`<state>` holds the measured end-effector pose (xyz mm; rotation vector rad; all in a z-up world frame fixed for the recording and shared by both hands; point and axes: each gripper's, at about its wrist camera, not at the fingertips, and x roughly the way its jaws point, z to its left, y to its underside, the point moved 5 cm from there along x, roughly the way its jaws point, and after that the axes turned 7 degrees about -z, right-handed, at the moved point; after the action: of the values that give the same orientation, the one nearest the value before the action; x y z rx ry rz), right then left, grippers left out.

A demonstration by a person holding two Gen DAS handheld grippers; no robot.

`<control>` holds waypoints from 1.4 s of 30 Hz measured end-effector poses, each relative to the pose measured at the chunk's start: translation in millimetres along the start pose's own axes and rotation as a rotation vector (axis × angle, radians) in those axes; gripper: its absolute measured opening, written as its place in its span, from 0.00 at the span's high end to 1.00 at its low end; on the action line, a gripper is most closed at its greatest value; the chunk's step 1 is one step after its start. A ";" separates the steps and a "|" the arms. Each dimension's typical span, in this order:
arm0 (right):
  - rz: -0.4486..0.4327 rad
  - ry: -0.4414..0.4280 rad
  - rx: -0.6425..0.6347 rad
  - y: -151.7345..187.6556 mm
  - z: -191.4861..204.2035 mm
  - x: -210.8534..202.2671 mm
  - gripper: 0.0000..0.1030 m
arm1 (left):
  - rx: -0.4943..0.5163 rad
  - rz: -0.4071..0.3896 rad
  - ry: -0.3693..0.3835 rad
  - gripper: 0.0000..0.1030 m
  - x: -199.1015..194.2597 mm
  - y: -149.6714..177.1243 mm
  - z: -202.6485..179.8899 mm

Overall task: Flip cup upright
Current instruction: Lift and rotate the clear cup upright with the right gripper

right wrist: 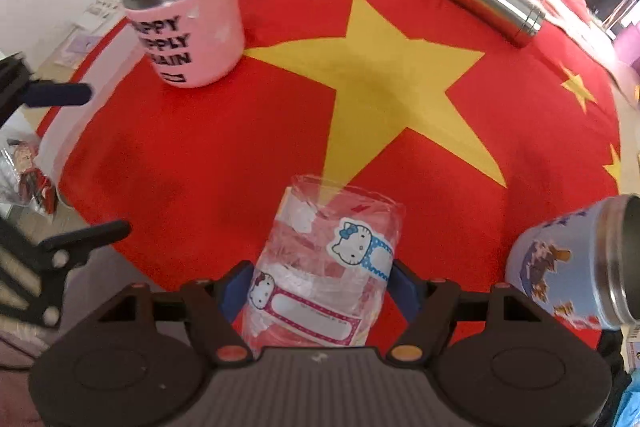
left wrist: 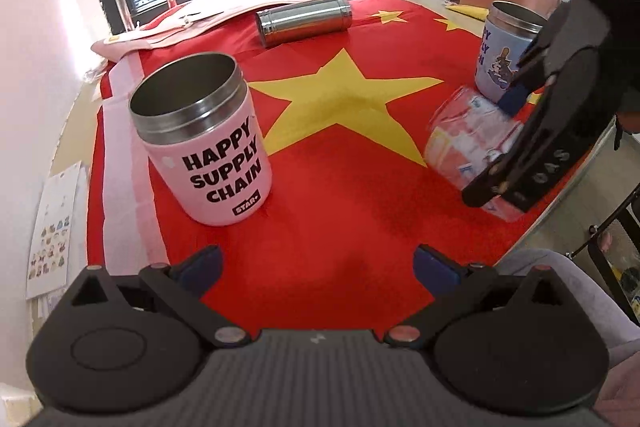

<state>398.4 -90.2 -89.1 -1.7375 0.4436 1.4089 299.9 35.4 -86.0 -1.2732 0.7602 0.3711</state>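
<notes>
A clear plastic cup (right wrist: 324, 267) with Hello Kitty stickers lies tilted on the red flag cloth (right wrist: 200, 167). My right gripper (right wrist: 318, 287) is shut on the cup, blue pads on both its sides. The left wrist view shows this too: the cup (left wrist: 464, 143) lies on its side at the right, with the right gripper (left wrist: 506, 147) clamped over it. My left gripper (left wrist: 316, 267) is open and empty, low over the cloth near the front. It shows at the left edge of the right wrist view (right wrist: 80, 155).
A pink "Happy Supply Chain" tin (left wrist: 204, 143) stands upright at the left, also in the right wrist view (right wrist: 184, 11). A blue printed tin (left wrist: 504, 55) stands behind the clear cup. A steel flask (left wrist: 304, 21) lies on its side at the back, near the window.
</notes>
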 end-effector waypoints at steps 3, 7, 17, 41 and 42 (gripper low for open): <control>0.008 -0.026 0.035 -2.5 -7.0 8.0 0.28 | -0.001 0.001 -0.005 0.00 -0.1 -1.1 -0.3; 0.008 -0.024 0.051 -0.9 -9.4 4.9 0.17 | 0.004 0.001 -0.011 0.00 0.1 -3.3 -0.3; 0.026 0.101 0.379 -8.0 -26.4 1.7 0.09 | 0.000 -0.006 -0.007 0.00 -0.6 -6.4 0.3; -0.579 0.111 0.316 28.4 -27.0 -75.8 0.40 | -0.029 -0.020 0.007 0.00 -3.8 -8.0 -3.8; -0.644 0.122 0.310 35.2 -28.1 -80.7 0.40 | -0.035 -0.023 0.009 0.00 -4.6 -8.1 -4.9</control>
<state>366.2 -150.8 -27.2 -1.5222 0.1297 0.7358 300.4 29.2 -77.5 -1.3168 0.7485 0.3614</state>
